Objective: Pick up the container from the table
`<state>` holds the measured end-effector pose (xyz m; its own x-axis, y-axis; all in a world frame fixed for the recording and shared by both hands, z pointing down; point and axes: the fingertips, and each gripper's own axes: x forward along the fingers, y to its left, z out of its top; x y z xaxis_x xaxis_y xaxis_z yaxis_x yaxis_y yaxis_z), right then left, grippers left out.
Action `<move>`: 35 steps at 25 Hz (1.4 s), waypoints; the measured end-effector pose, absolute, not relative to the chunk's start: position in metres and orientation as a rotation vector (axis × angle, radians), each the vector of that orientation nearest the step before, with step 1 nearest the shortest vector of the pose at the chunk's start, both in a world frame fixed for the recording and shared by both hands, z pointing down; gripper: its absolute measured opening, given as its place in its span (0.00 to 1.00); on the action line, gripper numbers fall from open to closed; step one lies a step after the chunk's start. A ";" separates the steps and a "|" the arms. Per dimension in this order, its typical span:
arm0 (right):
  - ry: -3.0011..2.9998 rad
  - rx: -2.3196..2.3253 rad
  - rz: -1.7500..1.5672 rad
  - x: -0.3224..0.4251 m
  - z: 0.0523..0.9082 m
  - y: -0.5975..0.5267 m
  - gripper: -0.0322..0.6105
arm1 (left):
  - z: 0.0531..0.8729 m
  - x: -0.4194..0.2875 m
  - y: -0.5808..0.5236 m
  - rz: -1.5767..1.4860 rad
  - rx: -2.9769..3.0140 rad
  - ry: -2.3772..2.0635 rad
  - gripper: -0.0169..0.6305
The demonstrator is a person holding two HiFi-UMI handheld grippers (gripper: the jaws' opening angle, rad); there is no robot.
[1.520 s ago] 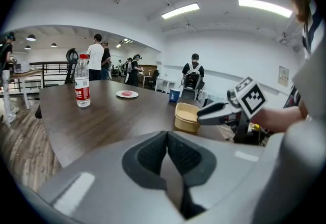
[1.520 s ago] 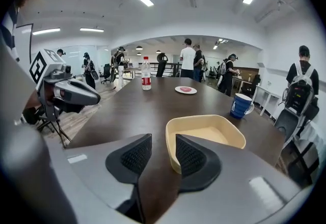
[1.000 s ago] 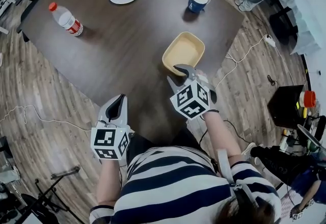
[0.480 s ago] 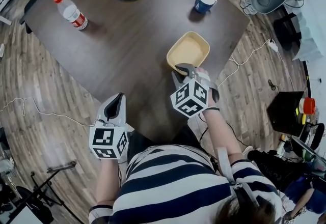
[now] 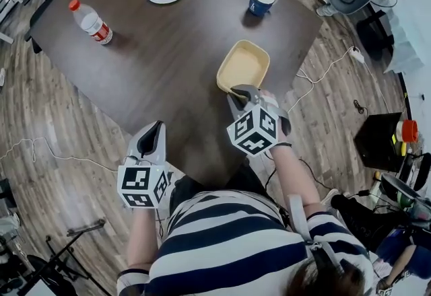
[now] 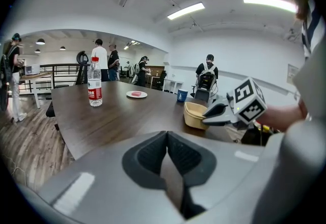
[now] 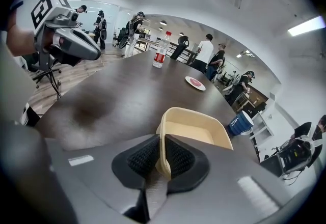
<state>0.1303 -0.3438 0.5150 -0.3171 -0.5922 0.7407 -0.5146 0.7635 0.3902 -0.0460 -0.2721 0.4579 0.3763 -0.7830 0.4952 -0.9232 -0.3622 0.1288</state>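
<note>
We see the right hand-held gripper (image 5: 239, 91) clamped on the container (image 5: 244, 64) near rim, jaws just closing in — container sits at the desk (image 5: 168, 52) edge, straight ahead of it. Left hand-held gripper (image 5: 156, 132), jaws together, is farther.

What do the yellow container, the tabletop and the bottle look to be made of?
The container is probably plastic: pale yellow, matte, with a thin, even wall.
The tabletop is dark wood or a wood-look laminate, I can't tell which: satin, with faint grain and soft glare.
The bottle is clear plastic: glossy, with a see-through body, red cap and label.
</note>
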 end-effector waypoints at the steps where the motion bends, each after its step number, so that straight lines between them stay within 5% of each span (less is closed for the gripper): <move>1: -1.981 0.839 -0.105 0.131 0.514 -0.341 0.10 | 0.457 -0.045 -0.271 0.497 2.263 -1.478 0.03; 35: -2.017 0.816 -0.195 0.097 0.459 -0.204 0.10 | 0.430 -0.033 -0.224 0.480 2.453 -1.303 0.03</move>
